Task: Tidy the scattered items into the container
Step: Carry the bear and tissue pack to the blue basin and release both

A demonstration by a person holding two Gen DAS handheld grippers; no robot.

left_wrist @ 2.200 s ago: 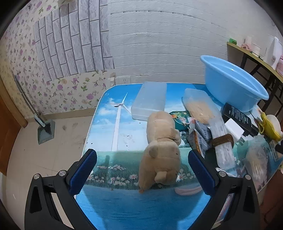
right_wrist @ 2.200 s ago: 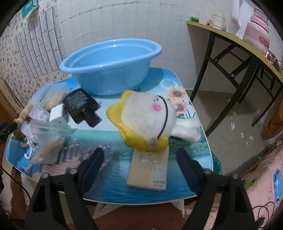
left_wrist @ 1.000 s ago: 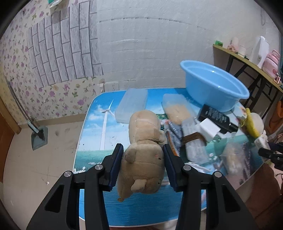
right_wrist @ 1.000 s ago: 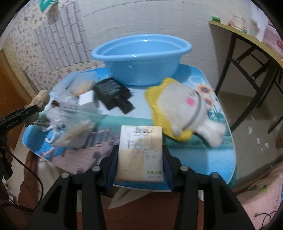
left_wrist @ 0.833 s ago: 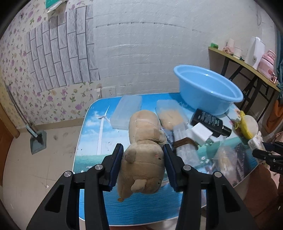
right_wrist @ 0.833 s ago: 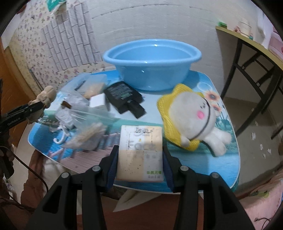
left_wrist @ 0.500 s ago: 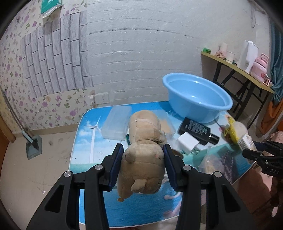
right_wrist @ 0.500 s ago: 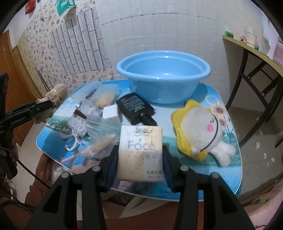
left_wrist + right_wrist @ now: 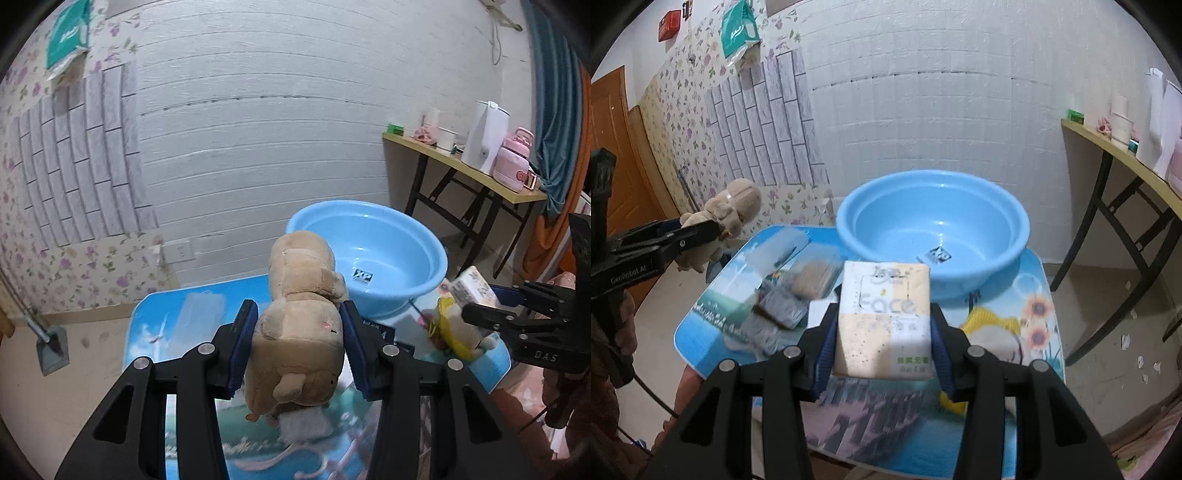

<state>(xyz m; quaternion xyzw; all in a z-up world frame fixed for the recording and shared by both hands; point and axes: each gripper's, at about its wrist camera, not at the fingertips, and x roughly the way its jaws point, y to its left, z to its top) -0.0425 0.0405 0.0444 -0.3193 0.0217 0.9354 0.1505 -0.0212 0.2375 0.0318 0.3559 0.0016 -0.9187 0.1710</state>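
My left gripper (image 9: 297, 349) is shut on a tan plush bear (image 9: 301, 325), held well above the table. My right gripper (image 9: 882, 332) is shut on a white and cream tissue pack (image 9: 884, 319), also lifted off the table. The blue basin (image 9: 373, 254) (image 9: 934, 225) stands at the table's far side, just beyond both held items, with only a label inside. A yellow and white plush toy (image 9: 990, 332) lies on the table under the right gripper. From the right wrist view the left gripper (image 9: 701, 230) with the bear (image 9: 727, 218) shows at the left.
Clear plastic boxes (image 9: 779, 247) and bagged items (image 9: 783, 306) lie on the picture-printed table (image 9: 1038, 295) left of the basin. A side table (image 9: 465, 166) with a white kettle and pink jug stands at the right. A hand (image 9: 613, 314) grips the left handle.
Both grippers have risen from the table with the bear and the tissue pack held, and now look toward the basin from higher up.
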